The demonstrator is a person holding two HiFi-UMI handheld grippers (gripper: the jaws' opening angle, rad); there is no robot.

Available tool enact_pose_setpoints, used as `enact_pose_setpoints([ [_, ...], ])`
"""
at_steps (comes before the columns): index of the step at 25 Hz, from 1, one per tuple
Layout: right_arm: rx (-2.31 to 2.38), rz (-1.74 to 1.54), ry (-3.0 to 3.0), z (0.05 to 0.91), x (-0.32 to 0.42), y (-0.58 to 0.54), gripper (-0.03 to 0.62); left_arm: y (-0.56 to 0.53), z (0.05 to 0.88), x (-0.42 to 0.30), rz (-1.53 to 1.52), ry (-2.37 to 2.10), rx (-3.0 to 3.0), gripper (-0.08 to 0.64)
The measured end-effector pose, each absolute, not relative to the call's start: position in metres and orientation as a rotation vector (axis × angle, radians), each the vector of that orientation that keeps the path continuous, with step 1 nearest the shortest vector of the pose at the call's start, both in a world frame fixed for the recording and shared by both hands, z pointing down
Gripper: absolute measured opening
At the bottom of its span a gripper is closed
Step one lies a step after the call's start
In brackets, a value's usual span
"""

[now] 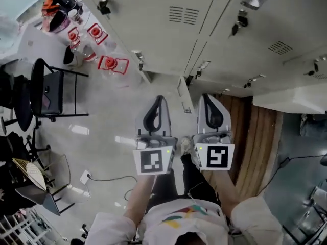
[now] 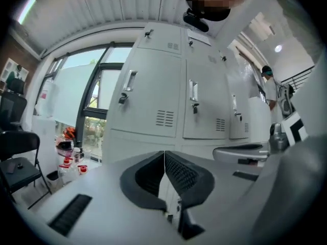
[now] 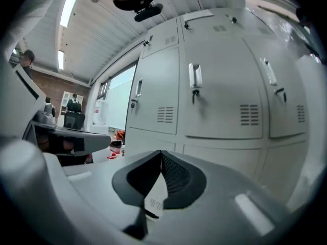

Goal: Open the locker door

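Right now the lockers (image 1: 168, 14) stand in front of you as a bank of pale grey metal doors, and in both gripper views the doors look shut. In the right gripper view, the locker door (image 3: 225, 86) ahead of your jaws is a plain flat panel. It has an upright bright handle (image 3: 194, 76) near its left edge, a small dark lock (image 3: 193, 96) just under that, and a block of slotted vents (image 3: 249, 114) low on the right. The neighbouring doors carry the same fittings.

Your left gripper (image 1: 159, 102) and right gripper (image 1: 205, 98) sit side by side and point towards the lockers. The left gripper's (image 2: 164, 154) jaws are pressed together tip to tip with nothing between them, and the right gripper's (image 3: 161, 154) jaws are closed the same way, also empty. Neither gripper touches a door. The handle lies above the right jaws and slightly to their right, well apart from the pads. From the left gripper view, the seam between two doors runs up just right of the closed tips
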State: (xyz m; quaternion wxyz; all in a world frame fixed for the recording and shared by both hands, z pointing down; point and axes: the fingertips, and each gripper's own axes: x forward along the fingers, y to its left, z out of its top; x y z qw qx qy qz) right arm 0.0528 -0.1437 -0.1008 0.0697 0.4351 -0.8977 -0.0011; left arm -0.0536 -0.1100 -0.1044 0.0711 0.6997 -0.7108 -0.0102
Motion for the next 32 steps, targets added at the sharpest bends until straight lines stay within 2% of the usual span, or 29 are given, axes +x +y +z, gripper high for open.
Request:
enact_pose_setpoints([
  [7, 1.489, 0.065, -2.558, -0.163, 0.13, -0.117, 0.005, -0.107, -0.187, 0.017, -0.033, -1.97, 2.277, 0.018],
  [13, 1.436, 0.004, -2.554, -0.177, 0.156, -0.068, 0.005, -0.077, -0.201, 0.054, 0.026, -1.894, 2.389, 0.018],
  [18, 1.606, 0.003, -2.582, -0.201, 0.184, -0.061, 0.005, -0.063, -0.2, 0.066, 0.02, -1.874, 2.397, 0.018],
  [32, 1.575, -0.016, -2.642, -0.214, 0.172, -0.054, 0.005, -0.065, -0.237, 0.061, -0.07, -1.965, 2.447, 0.018],
])
